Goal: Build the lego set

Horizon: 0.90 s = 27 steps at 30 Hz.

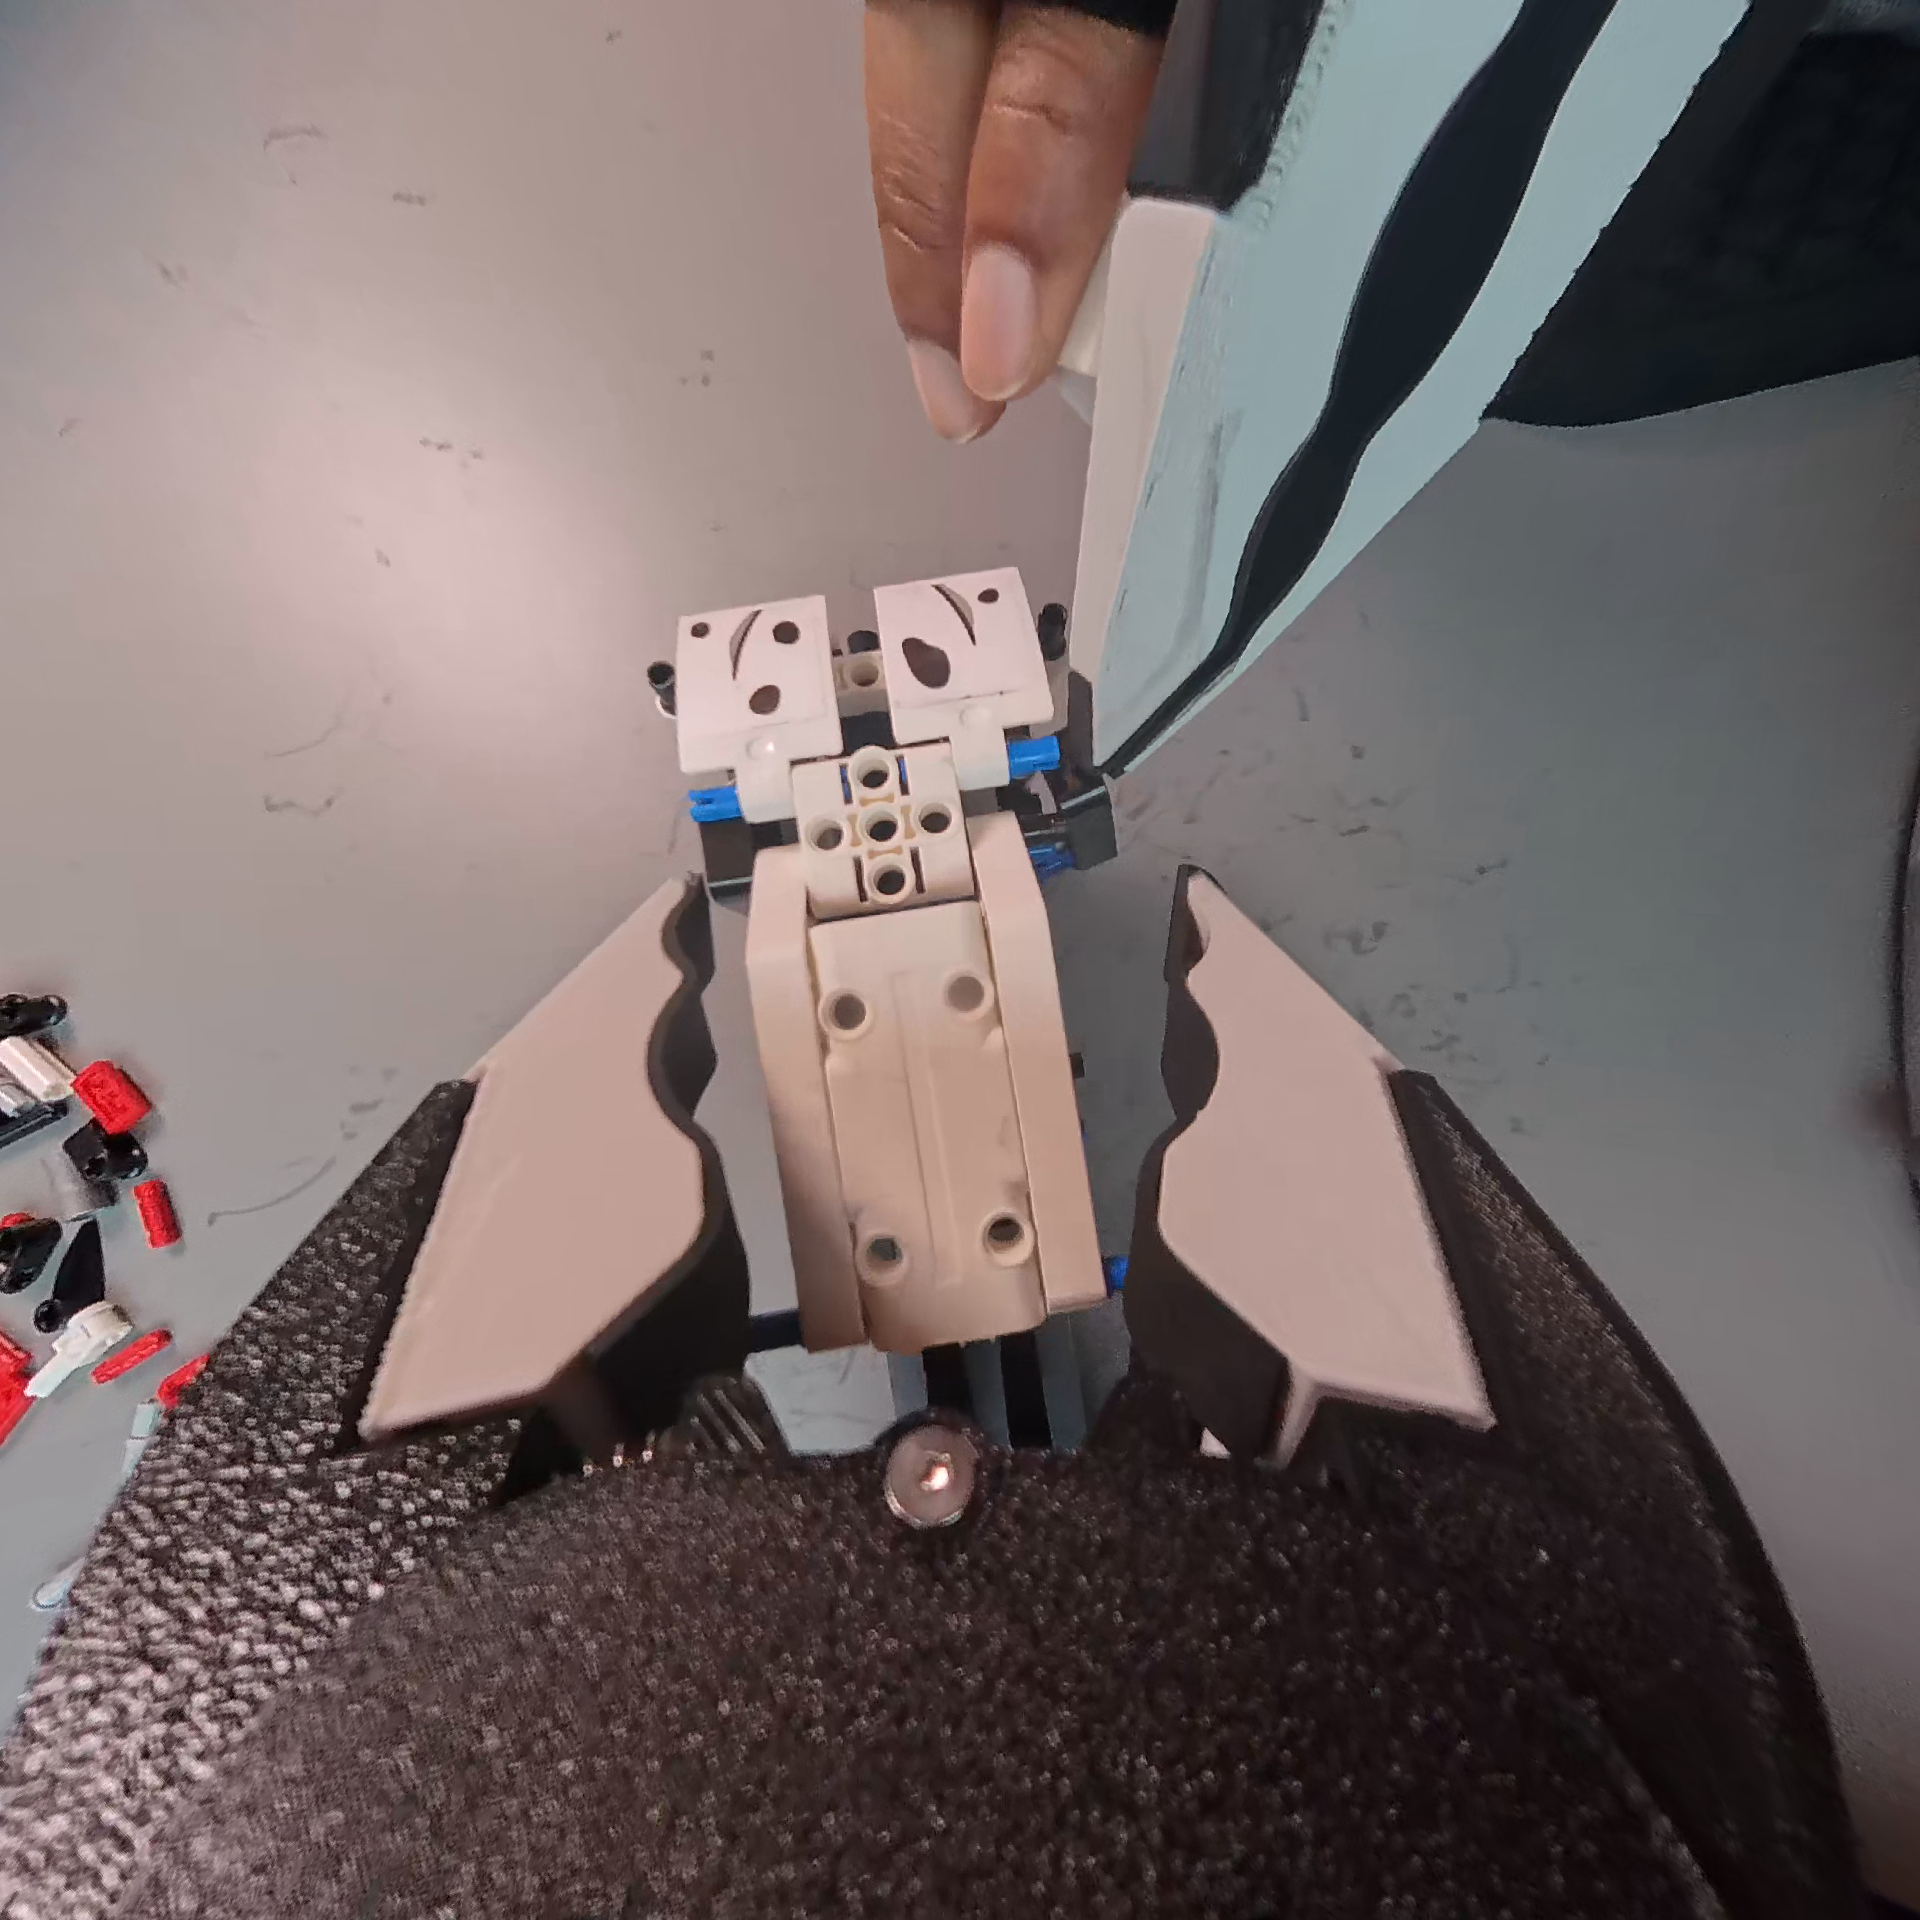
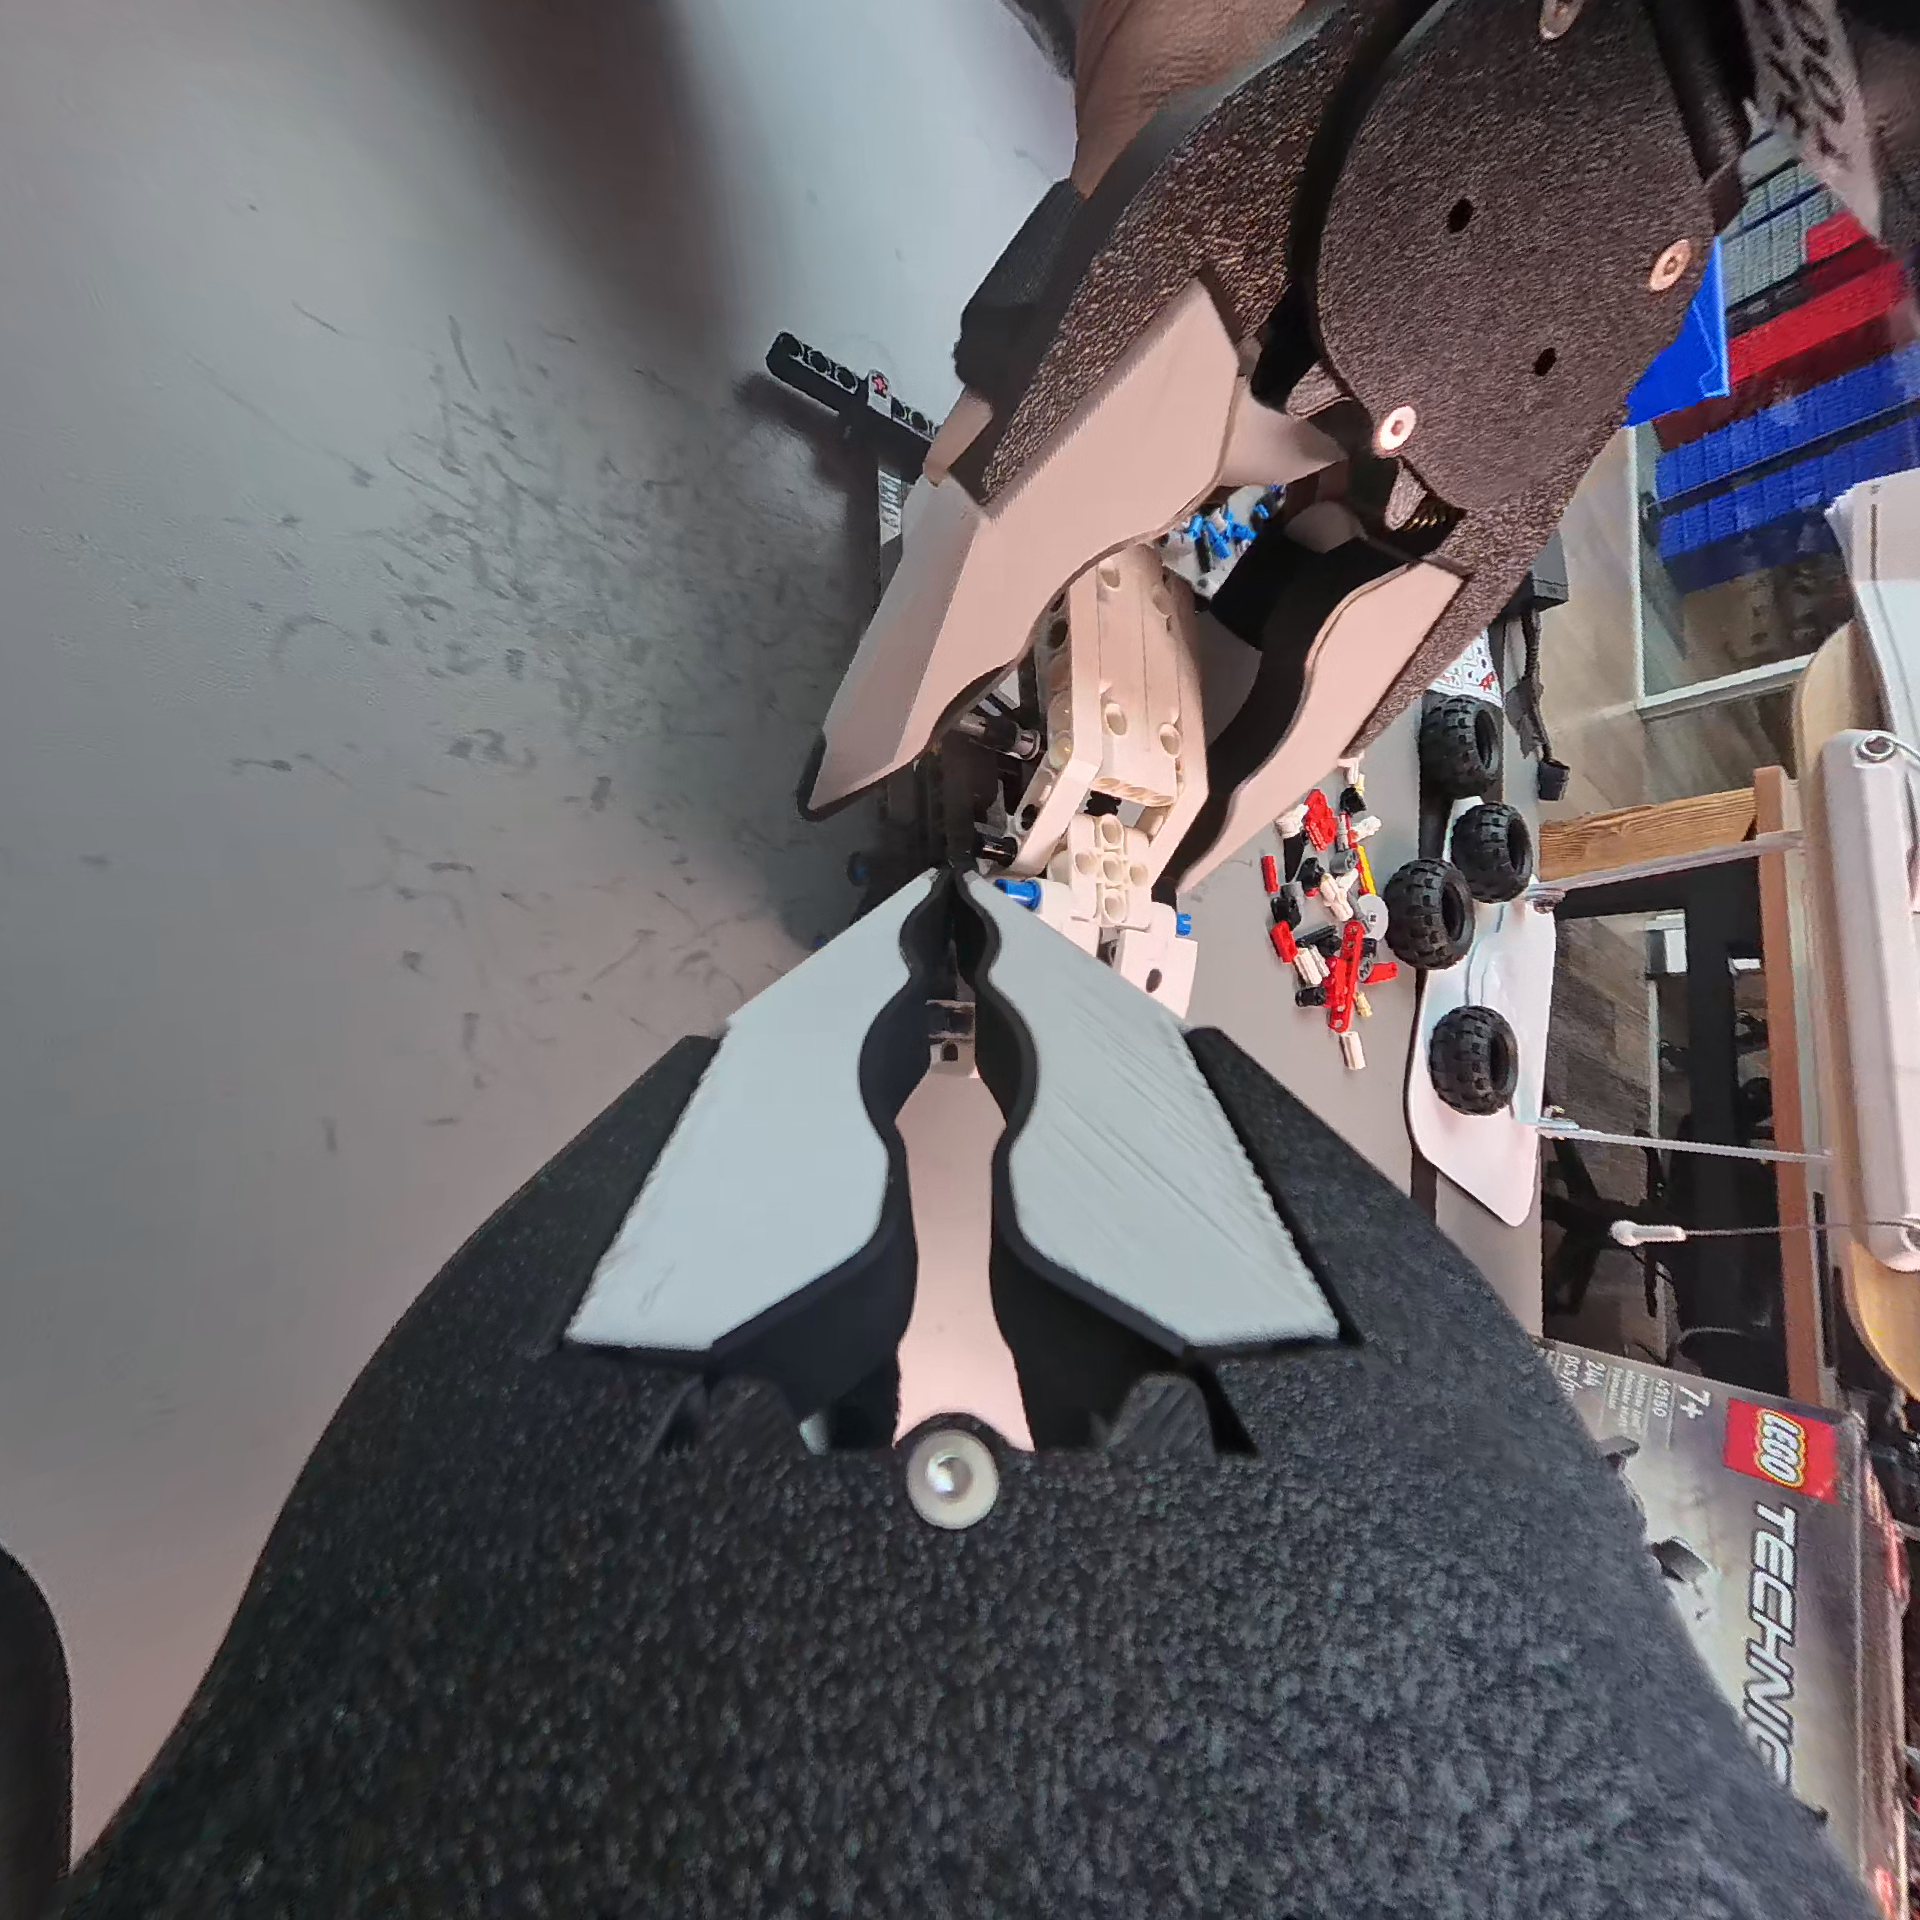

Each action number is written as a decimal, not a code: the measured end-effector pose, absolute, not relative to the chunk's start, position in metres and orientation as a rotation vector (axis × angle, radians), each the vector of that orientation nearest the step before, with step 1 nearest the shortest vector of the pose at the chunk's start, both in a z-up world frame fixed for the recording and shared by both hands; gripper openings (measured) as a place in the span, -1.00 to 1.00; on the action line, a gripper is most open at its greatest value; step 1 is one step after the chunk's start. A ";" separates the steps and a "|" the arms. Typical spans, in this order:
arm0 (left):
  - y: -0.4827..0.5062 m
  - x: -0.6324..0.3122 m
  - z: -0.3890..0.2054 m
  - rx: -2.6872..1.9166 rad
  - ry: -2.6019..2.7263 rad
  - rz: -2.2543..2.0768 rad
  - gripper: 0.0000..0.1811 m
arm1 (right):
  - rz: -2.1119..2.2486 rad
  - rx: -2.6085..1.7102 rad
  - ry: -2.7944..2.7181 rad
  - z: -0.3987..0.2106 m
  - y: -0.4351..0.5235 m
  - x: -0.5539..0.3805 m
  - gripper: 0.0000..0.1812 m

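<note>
A white lego model [image 1: 914, 1122] with blue pins and two white panels at its far end lies on the grey table [image 1: 364, 520]. My left gripper [image 1: 935, 878] is open, one finger on each side of the model with a gap on both sides. My right gripper [image 1: 1096, 769] comes in from the upper right and meets a small black piece [image 1: 1086, 831] on the model's far right side. In the right wrist view my right gripper [image 2: 951, 883] is closed tip to tip against the model [image 2: 1122, 686], with a small black part [image 2: 945, 1023] in the gap behind the tips. The left gripper [image 2: 1003, 836] straddles the model there.
A person's fingers [image 1: 977, 229] hang above the model's far end. Loose red, black and white parts [image 1: 83, 1195] lie at the left, also seen in the right wrist view [image 2: 1325, 914]. Several black wheels [image 2: 1455, 831], a black beam [image 2: 842, 379] and the set's box [image 2: 1714, 1507] lie around. Left and right tips are no more than a few centimetres apart.
</note>
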<state>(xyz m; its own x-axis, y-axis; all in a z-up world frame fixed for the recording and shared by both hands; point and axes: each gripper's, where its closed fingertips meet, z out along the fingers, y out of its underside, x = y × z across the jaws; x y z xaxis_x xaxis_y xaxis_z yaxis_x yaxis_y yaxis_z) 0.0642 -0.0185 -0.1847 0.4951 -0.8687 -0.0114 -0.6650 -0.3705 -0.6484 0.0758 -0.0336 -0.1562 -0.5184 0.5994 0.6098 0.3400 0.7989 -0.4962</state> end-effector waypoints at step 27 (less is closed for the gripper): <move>-0.057 0.091 -0.133 -1.974 1.054 -0.482 -0.23 | 0.659 -0.698 -1.930 -0.109 -0.057 0.086 -1.00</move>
